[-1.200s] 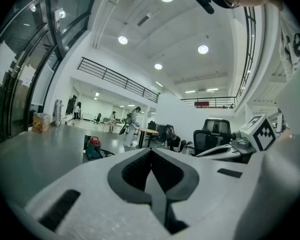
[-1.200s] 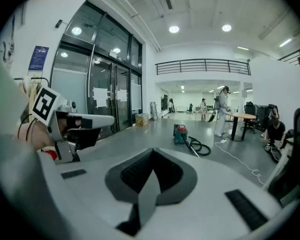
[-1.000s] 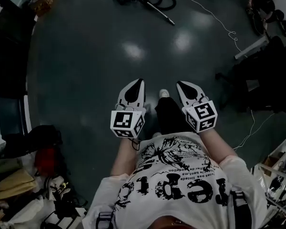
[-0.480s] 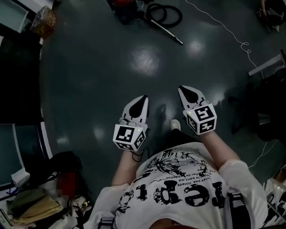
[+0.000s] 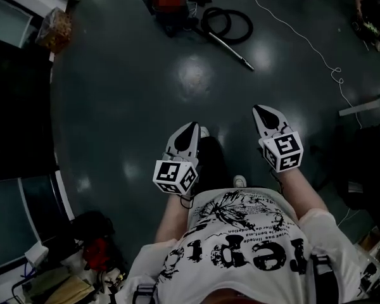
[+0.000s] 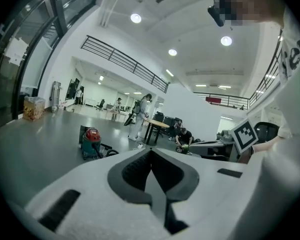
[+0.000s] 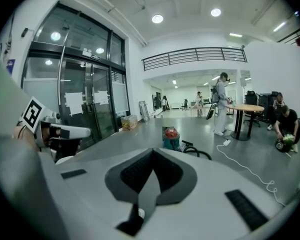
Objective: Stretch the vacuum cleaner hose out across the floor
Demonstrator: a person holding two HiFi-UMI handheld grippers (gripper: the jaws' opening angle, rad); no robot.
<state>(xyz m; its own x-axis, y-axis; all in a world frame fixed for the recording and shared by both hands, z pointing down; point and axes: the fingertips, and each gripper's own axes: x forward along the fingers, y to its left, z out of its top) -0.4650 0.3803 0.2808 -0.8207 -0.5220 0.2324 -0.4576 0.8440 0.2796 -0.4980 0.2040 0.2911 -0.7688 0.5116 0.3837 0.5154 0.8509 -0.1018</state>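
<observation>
Left gripper (image 5: 190, 129) and right gripper (image 5: 262, 113) both fully shut, empty, held above floor (image 5: 126, 106); hose (image 5: 249, 27) lay coiled beside vacuum cleaner (image 5: 171, 10), well apart from them

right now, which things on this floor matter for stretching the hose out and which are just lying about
For the job:
- vacuum
- hose, coiled beside it
- wand
- left gripper and right gripper, both shut and empty

Just lying about:
- white cable
- box
- pile of bags
- round table
</observation>
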